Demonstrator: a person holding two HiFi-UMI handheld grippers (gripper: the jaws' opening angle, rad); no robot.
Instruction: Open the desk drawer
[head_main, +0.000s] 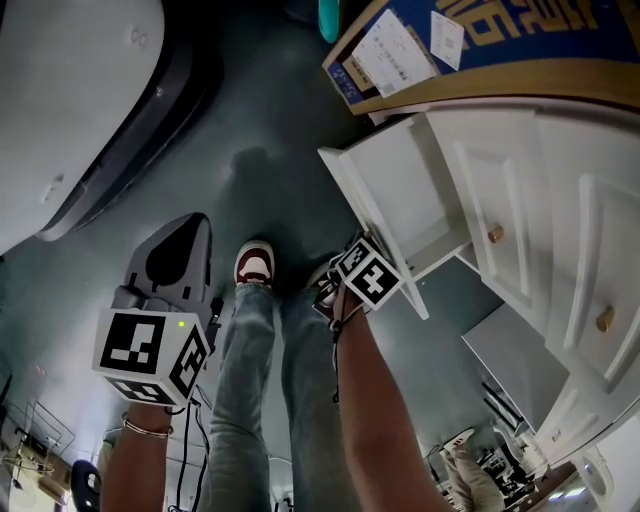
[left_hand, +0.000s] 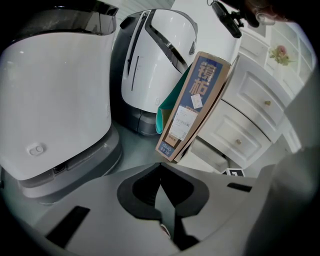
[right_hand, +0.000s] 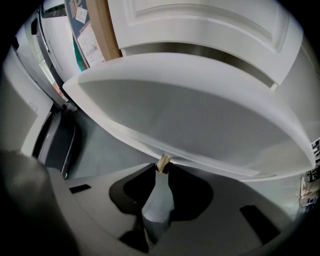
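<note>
Right gripper view: the knob (right_hand: 162, 162) of the drawer (right_hand: 200, 120) is clamped by the right gripper (right_hand: 162, 169), the drawer drawn partly out of the desk (right_hand: 200, 20); the left gripper (left_hand: 161, 184), closed and empty, is held farther from the drawer.

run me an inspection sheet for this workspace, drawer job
surface: grey floor, smooth.
job's things: white drawer pulled out of the white desk; its small brass-coloured knob sits at the front edge.
clutter: printed cardboard box leaning against the desk above the drawer.
grippers: right gripper shut on the knob; left gripper shut, nothing in it, away from the desk.
cables: dark cord running along the right forearm.
surroundings: large white appliance on the floor, a second one behind it; the person's shoe below.
</note>
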